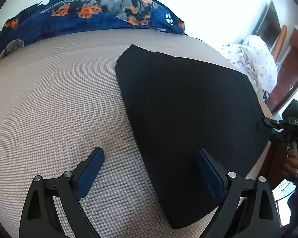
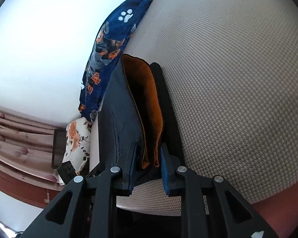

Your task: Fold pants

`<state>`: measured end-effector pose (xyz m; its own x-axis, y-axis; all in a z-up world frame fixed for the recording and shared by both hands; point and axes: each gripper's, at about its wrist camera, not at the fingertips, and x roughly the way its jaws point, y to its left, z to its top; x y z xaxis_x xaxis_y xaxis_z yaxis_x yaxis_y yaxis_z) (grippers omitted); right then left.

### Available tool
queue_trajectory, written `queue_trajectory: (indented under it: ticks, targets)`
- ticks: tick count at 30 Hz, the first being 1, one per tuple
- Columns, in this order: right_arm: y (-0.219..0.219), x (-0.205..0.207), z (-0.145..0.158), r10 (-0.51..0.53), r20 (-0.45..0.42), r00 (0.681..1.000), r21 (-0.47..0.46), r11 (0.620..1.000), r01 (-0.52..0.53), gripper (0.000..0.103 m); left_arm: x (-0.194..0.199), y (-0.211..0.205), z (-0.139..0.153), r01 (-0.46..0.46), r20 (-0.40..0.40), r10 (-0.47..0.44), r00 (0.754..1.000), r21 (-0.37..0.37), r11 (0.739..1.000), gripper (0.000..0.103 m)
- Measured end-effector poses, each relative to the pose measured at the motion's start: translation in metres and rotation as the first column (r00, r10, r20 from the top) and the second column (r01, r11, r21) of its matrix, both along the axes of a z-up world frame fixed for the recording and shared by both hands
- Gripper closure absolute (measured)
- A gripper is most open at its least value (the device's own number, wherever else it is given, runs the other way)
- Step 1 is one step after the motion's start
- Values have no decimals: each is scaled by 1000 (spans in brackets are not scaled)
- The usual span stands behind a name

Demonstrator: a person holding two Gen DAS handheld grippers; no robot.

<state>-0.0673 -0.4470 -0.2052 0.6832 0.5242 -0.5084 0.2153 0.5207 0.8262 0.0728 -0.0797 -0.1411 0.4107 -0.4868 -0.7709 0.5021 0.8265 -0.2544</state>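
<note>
The black pants [image 1: 184, 107] lie flat and folded on the beige woven surface [image 1: 55, 103]. My left gripper [image 1: 150, 154] is open just above the pants' near left edge, one finger over the bare surface and one over the cloth. My right gripper [image 1: 268, 122] pinches the pants' right edge in the left wrist view. In the right wrist view my right gripper [image 2: 149, 150] is shut on the pants [image 2: 121, 107], lifting a fold whose orange inner lining [image 2: 149, 107] shows between the fingers.
A navy blanket with a dog print [image 1: 93, 13] lies along the far edge of the surface. A white floral cloth [image 1: 254, 59] lies off to the right, near brown wooden furniture [image 1: 294, 65]. Pink curtains [image 2: 15, 130] hang beyond the surface.
</note>
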Motion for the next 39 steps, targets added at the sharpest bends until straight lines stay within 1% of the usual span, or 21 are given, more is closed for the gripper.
queue_trajectory:
  ticks: [5, 6, 12, 16, 18, 19, 22, 24, 25, 26, 28, 30, 33, 39]
  targets:
    - [2, 5, 8, 11, 9, 1000, -29, 1000, -10, 82, -3, 0, 0, 7, 5, -7, 1000, 0, 1000, 10]
    - [4, 6, 11, 15, 9, 1000, -47, 999, -15, 82, -3, 1, -1, 8, 3, -8, 1000, -3, 1000, 10]
    - [5, 8, 15, 27, 12, 1000, -88, 996, -26, 83, -3, 0, -1, 13, 7, -12, 1000, -2, 1000, 10]
    - [1, 8, 8, 31, 7, 999, -69, 997, -30, 83, -2, -1, -1, 15, 10, -15, 1000, 1, 1000, 10]
    - [1, 7, 9, 32, 15, 999, -59, 998, -31, 80, -1, -2, 0, 16, 13, -16, 1000, 5, 1000, 10]
    - [1, 6, 12, 32, 21, 999, -69, 997, -30, 77, -1, -3, 0, 17, 16, -17, 1000, 10, 1000, 10]
    - [1, 5, 22, 13, 33, 999, -114, 993, -9, 75, -3, -5, 1, 16, 26, -17, 1000, 22, 1000, 10]
    - [-1, 5, 30, -6, 37, 999, -150, 989, 12, 71, -3, -6, 1, 18, 30, -18, 999, 26, 1000, 10]
    - [-1, 6, 34, -7, 39, 999, -171, 985, 14, 64, -3, -6, 1, 18, 31, -19, 999, 26, 1000, 10]
    - [-3, 7, 36, -7, 37, 999, -183, 983, 14, 53, -3, -6, 1, 18, 31, -19, 999, 26, 999, 10]
    - [-6, 11, 39, -20, 34, 999, -205, 978, 27, 44, -3, -6, 1, 16, 31, -17, 999, 30, 999, 10]
    - [-7, 17, 40, -13, 31, 999, -220, 975, 20, 44, -3, -7, 1, 14, 32, -15, 999, 36, 999, 9]
    - [-5, 30, 39, 16, 7, 1000, -275, 961, -13, 44, -3, -9, 1, 12, 37, -14, 999, 49, 999, 8]
    - [-4, 49, 27, 52, -39, 998, -313, 948, -62, 45, -1, -11, 2, 10, 38, -13, 999, 64, 998, 7]
